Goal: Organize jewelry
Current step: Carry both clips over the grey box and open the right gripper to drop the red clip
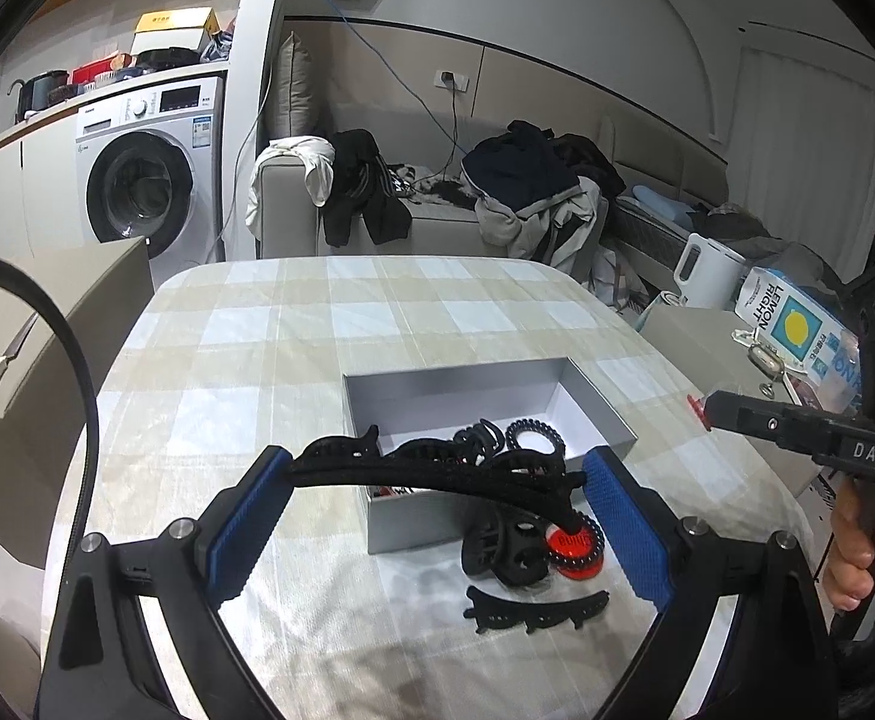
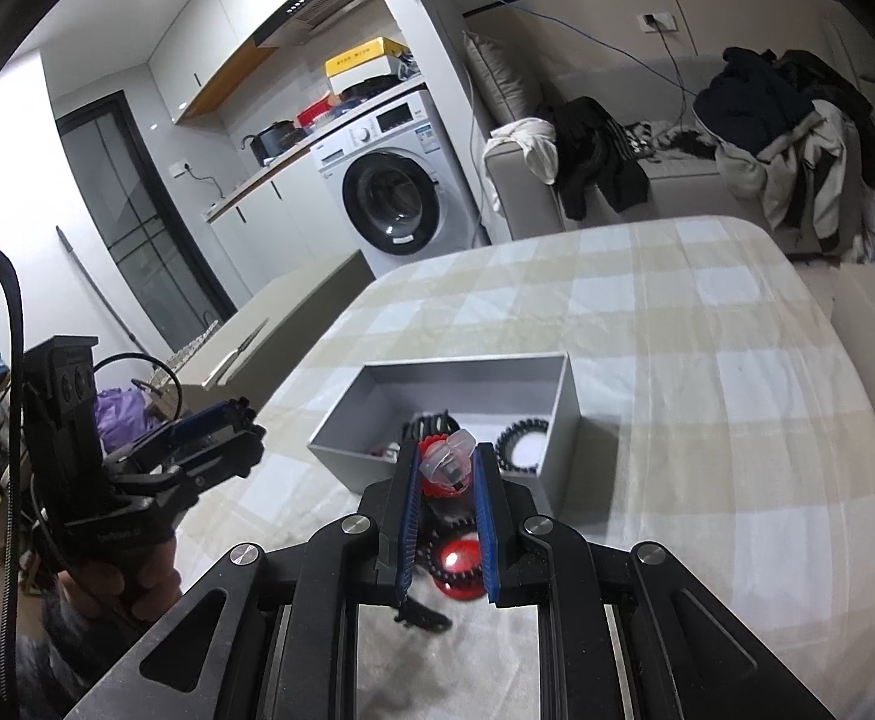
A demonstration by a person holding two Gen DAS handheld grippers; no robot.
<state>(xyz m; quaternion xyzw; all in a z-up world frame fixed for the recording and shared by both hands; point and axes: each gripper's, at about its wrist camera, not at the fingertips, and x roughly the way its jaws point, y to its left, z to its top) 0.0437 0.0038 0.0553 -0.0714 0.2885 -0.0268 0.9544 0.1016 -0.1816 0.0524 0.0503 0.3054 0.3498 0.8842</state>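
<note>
A grey open box [image 1: 593, 402] sits on the checked tablecloth and holds black hair clips and a black spiral hair tie [image 1: 535, 435]. My left gripper [image 1: 437, 483] has its jaws wide apart, and a long black hair clip [image 1: 437, 471] spans between the blue pads above the box's near wall. My right gripper [image 2: 448, 468] is shut on a clear and red hair clip [image 2: 446, 462] above the near side of the box [image 2: 566, 402]. On the cloth before the box lie a black claw clip [image 1: 506, 549], a red round piece [image 1: 572, 549] and a flat black clip [image 1: 533, 612].
The table [image 1: 293, 324] has rounded edges. A sofa [image 1: 437, 222] piled with clothes stands behind it, a washing machine [image 1: 149, 174] at the back left. A side table with a white kettle [image 1: 707, 270] and a lemon-print pack [image 1: 797, 324] is at the right.
</note>
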